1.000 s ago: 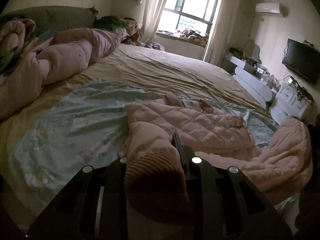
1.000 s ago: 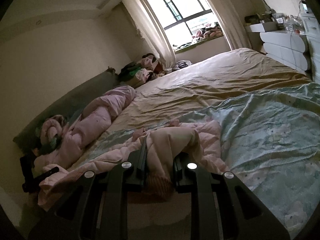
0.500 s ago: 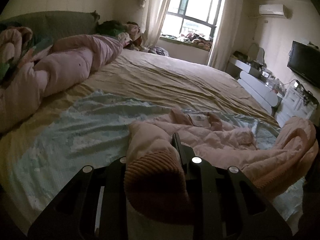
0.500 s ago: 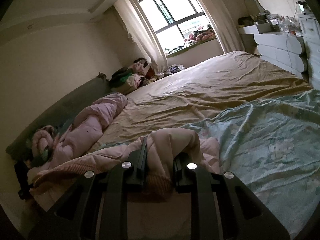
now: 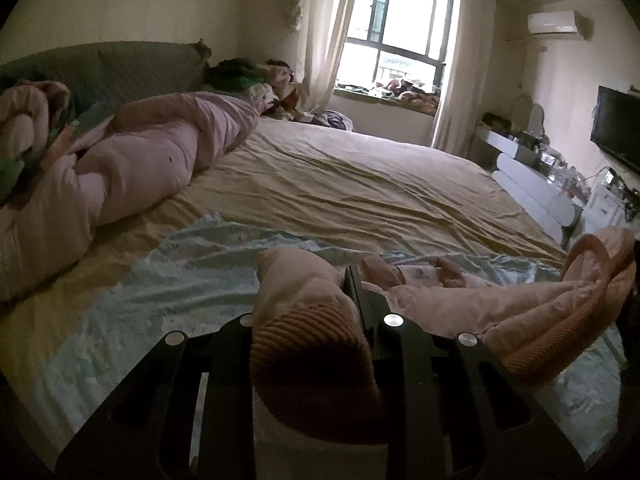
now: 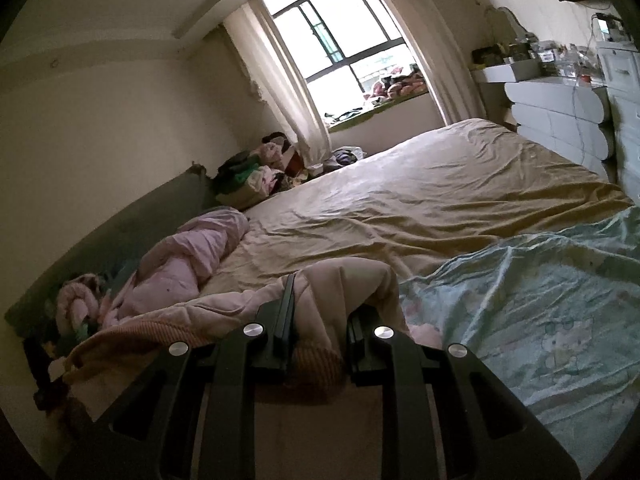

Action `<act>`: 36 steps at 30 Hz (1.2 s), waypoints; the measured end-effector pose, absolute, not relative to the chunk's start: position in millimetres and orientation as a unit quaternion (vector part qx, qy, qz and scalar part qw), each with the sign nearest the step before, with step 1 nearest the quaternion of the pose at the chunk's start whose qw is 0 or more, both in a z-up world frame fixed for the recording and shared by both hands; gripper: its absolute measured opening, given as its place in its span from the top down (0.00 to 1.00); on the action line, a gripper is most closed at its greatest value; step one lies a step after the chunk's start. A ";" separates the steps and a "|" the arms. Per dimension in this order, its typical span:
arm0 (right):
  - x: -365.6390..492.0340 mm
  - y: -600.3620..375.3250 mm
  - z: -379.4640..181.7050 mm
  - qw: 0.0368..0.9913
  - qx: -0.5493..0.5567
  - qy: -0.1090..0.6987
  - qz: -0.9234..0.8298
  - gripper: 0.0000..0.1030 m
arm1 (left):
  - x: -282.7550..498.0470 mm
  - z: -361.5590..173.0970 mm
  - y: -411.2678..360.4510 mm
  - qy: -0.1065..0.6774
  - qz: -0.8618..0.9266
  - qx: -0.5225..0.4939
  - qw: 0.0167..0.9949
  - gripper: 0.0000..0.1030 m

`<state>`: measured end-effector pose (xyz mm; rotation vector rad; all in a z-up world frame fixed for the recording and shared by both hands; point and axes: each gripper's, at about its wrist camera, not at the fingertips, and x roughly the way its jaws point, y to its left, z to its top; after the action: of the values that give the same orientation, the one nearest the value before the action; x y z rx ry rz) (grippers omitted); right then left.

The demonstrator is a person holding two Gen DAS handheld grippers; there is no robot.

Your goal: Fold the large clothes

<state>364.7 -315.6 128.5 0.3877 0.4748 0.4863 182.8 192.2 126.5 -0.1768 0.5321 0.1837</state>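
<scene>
1. Mid-fold, by the look of it: pink quilted jacket (image 5: pixel 460 300) gripped at its near ribbed hem by both tools and raised off the pale blue sheet (image 5: pixel 132 280), ready to be carried toward the far collar end.

2. Left gripper (image 5: pixel 316 300) clamped almost shut on the jacket's left hem corner; ribbed band bunched up between the jaws and spilling back over the tool.

3. Right gripper (image 6: pixel 320 312) likewise nearly closed, pinching the other hem corner (image 6: pixel 340 280); padded cloth draped over the jaws, ribbed edge trailing off to the left in that view.

4. Jacket's place: near part of the bed (image 5: pixel 360 184), on the blue sheet, collar and label (image 5: pixel 416 274) resting flat at the far end, hem end held up at the near side.

5. Long axis running near to far across the bed, collar pointing away toward the window (image 5: pixel 396 36), hem pointing back at the holder.

6. Next move, as a judgement: both corners taken forward together and level, hem laid down on or just short of the collar, then released.

7. Watch points: thick padding likely to spring back; uneven travel of the two tools likely to skew the fold line; pink bundle (image 5: pixel 140 160) at the far left well apart, no obstacle.
</scene>
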 end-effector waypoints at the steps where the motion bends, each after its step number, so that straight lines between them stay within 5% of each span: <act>1: 370.3 -314.0 127.0 0.925 0.189 0.233 0.231 0.82 | 185.9 124.5 192.5 0.263 0.094 -0.087 0.956 0.84; 23: 472.9 -269.6 21.3 0.909 0.152 0.362 0.136 0.81 | 256.9 31.1 196.7 0.311 0.137 -0.068 0.938 0.76; 28: 488.3 -256.9 0.1 0.905 0.140 0.386 0.112 0.81 | 255.0 17.3 201.8 0.308 0.124 -0.110 0.937 0.54; 29: 491.3 -256.0 -3.2 0.904 0.136 0.390 0.108 0.81 | 252.4 15.9 202.2 0.304 0.134 -0.112 0.937 0.33; 30: 494.1 -253.9 -7.0 0.903 0.131 0.395 0.103 0.81 | 249.9 15.7 201.5 0.299 0.141 -0.112 0.937 0.24; 36: 502.8 -247.8 -16.4 0.900 0.133 0.405 0.094 0.81 | 230.3 15.0 205.1 0.277 0.132 -0.141 0.941 0.20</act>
<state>502.8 -247.8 -16.4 0.2744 0.8384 0.1945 230.3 205.1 15.0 -0.2884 0.5644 0.2697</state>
